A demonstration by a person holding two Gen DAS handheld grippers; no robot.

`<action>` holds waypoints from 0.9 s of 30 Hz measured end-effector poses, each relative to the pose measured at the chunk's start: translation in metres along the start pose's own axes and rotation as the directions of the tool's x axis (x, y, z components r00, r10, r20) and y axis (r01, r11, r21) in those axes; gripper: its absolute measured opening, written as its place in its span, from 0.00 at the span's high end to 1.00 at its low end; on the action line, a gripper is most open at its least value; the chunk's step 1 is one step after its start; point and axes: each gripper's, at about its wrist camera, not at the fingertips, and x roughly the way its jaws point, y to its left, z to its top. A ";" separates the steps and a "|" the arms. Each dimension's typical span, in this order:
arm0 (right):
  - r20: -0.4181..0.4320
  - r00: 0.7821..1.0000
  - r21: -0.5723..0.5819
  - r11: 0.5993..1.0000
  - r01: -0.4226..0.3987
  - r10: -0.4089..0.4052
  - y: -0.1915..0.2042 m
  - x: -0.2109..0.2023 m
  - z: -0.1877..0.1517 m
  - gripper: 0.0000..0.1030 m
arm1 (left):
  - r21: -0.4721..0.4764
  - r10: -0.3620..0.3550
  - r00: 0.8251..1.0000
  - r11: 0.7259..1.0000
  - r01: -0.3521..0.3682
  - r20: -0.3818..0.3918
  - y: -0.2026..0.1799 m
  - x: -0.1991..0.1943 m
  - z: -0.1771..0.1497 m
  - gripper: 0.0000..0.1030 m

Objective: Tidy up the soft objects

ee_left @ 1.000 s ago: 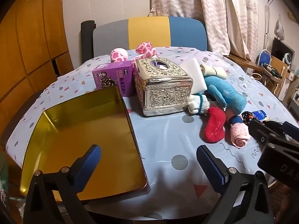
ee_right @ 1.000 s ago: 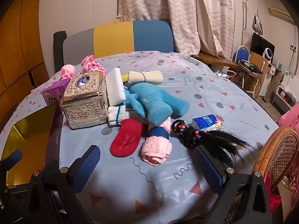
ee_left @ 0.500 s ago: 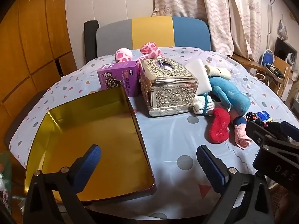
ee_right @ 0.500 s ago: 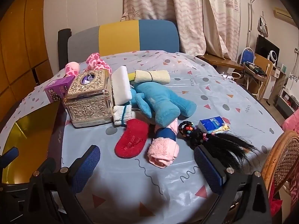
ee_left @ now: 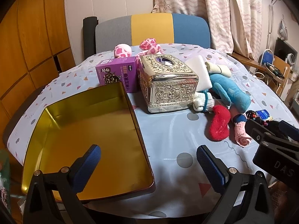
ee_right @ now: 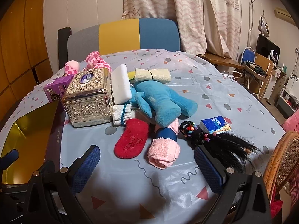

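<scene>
Left gripper (ee_left: 148, 157) and right gripper (ee_right: 146, 157) gape; red sock (ee_right: 131, 140) beside pink towel (ee_right: 164, 154)

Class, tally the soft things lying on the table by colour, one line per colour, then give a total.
Red: 1, the red sock
Blue: 1, the blue plush toy
Pink: 2, the rolled pink towel and the spotted pink plush
White: 2, the white sock and the white sponge block
Cream: 1, the cream roll
Total: 7

Gold tray (ee_left: 89, 130): glossy metal. Tissue box (ee_right: 87, 99): embossed shiny silver metal. Red sock (ee_right: 131, 139): fuzzy cloth. Tablecloth (ee_right: 214, 97): glossy plastic.
</scene>
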 end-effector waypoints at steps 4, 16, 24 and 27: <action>-0.011 1.000 0.004 1.000 -0.003 0.003 -0.002 0.002 -0.002 0.01 | -0.006 0.001 1.000 1.000 -0.001 -0.006 0.002 0.002 0.000 0.00; -0.031 0.999 0.003 1.000 -0.009 0.009 -0.005 0.010 -0.005 0.01 | -0.003 0.003 1.000 1.000 -0.003 -0.022 0.002 0.008 0.000 0.00; -0.035 0.999 0.009 1.000 -0.003 0.003 -0.007 0.014 -0.003 0.01 | -0.004 0.004 1.000 1.000 -0.004 -0.026 0.003 0.009 -0.001 0.00; -0.035 0.999 0.010 1.000 -0.003 0.003 -0.008 0.014 -0.003 0.01 | -0.002 0.004 1.000 1.000 -0.004 -0.027 0.002 0.009 -0.001 0.00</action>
